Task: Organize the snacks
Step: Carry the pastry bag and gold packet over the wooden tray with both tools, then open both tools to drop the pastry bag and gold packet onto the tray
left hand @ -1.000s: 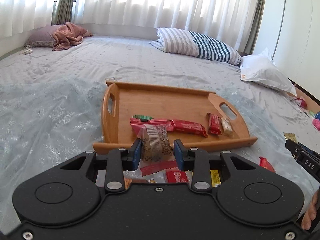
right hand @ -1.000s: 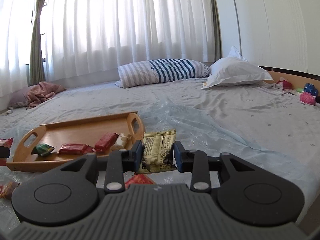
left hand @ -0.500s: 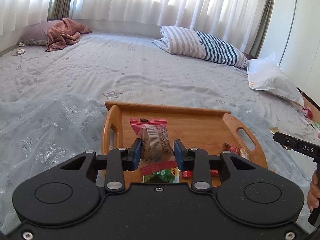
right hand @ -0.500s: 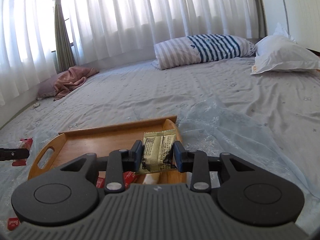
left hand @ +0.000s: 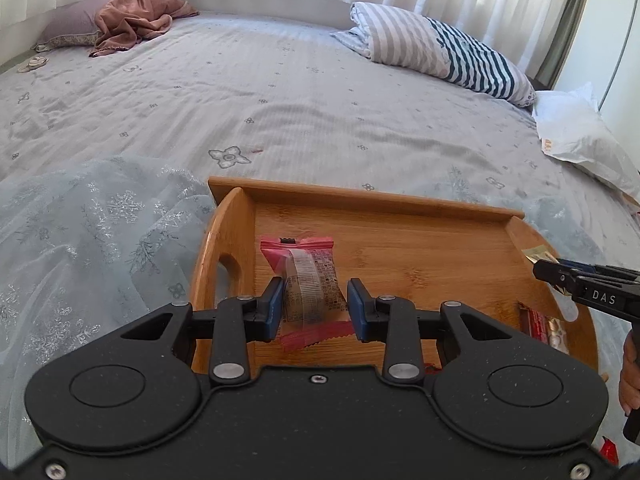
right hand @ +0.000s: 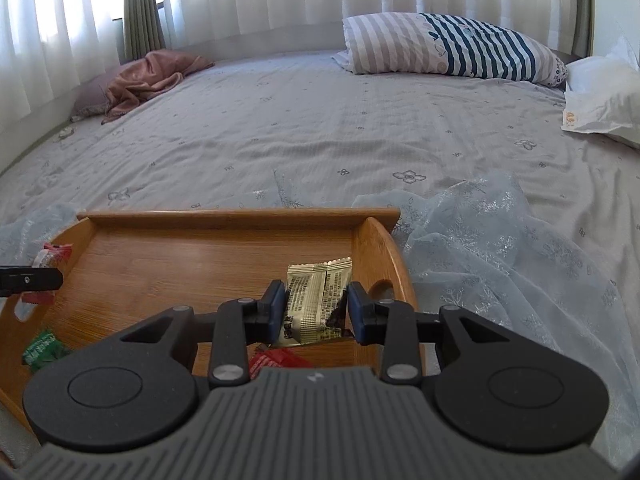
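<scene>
Two hand-held grippers are hanging over a rectangular bamboo serving tray point(left hand: 400, 240) lying on a grey flower-print bed point(left hand: 300, 100). Left hand-held gripper point(left hand: 314, 308) is pinching a pink crinkle-edged snack packet point(left hand: 308, 276) between its blue pads, near the tray's left handle cutout. Right hand-held gripper point(right hand: 316, 308) is clamping a pale gold foil snack packet point(right hand: 316, 300), by the tray's right handle. Lying on the tray floor: a red wrapper point(right hand: 276, 360) and a green wrapper point(right hand: 42, 350). Sheer blue snowflake-print fabric point(right hand: 500, 260) is bunching around the tray. Striped pillow point(right hand: 448, 46) is resting far back.
</scene>
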A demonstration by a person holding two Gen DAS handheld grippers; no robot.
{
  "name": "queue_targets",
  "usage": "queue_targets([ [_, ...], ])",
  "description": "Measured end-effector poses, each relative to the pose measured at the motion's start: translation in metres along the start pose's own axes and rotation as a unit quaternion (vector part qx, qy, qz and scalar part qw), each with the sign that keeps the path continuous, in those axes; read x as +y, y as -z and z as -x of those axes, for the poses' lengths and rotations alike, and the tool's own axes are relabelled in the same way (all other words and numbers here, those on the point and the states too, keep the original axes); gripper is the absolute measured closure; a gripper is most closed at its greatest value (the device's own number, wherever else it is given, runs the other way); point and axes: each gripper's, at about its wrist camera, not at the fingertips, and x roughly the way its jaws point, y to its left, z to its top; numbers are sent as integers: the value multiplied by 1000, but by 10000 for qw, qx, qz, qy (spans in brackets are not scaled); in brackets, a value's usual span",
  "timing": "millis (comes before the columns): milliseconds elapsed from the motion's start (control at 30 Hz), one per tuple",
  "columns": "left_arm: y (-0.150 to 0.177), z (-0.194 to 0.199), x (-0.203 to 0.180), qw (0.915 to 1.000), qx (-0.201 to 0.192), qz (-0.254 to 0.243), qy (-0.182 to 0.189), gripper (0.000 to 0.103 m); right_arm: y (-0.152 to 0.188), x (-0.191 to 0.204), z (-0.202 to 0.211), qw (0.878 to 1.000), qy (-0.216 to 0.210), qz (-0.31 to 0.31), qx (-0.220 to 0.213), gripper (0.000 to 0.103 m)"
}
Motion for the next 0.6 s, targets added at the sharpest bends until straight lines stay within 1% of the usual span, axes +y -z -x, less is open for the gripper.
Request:
queue_targets([
  [100,3,-7,1,10000,50,-64,-34,71,-1,3,-13,9998,60,173,123,64],
  [200,5,-13,2,9998,104,-119,-71,71,1,1,-20,9998,55,120,176,64],
  [300,8,-17,4,9998,146,-132,-83,71,4,-1,-23,9997,34,83,208,63],
  [400,10,-18,3,9998,116,-165,-79,71,6,-1,-26,9997,-36,82,223,64],
  [533,11,-18,3,9997,94,-209,-73,71,8,0,-25,9998,-28,103,179,63],
  [567,12,-18,3,9997,86,-216,-72,71,8,-1,-25,9998,-38,87,175,63],
  [600,12,-18,3,9997,86,-218,-77,70,8,-1,-25,9998,-50,64,168,58],
])
